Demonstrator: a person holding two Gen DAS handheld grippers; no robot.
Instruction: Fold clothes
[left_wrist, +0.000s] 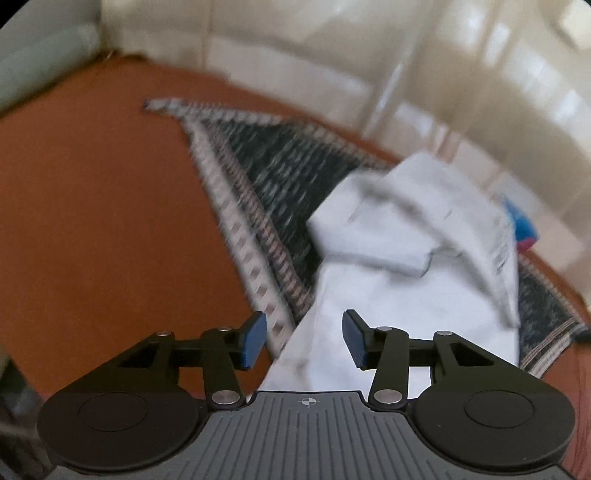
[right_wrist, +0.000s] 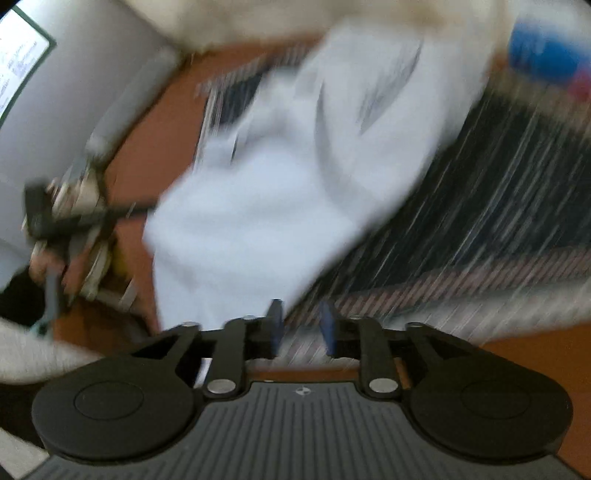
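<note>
A white garment (left_wrist: 399, 266) lies bunched on a dark patterned cloth (left_wrist: 280, 177) spread over an orange-brown surface (left_wrist: 103, 206). My left gripper (left_wrist: 304, 338) hangs just above the garment's near edge, open, its blue pads (left_wrist: 255, 341) apart with nothing between them. In the right wrist view the same white garment (right_wrist: 288, 177) fills the middle, blurred. My right gripper (right_wrist: 301, 328) stands open above the striped border of the dark cloth (right_wrist: 480, 206), with nothing in its jaws. The other gripper, held in a hand (right_wrist: 62, 236), shows at the left of that view.
A pale tiled floor and white furniture legs (left_wrist: 384, 92) lie beyond the far edge. A blue and red object (right_wrist: 546, 62) sits at the far side near the garment. A grey wall (right_wrist: 74, 74) stands to the left in the right wrist view.
</note>
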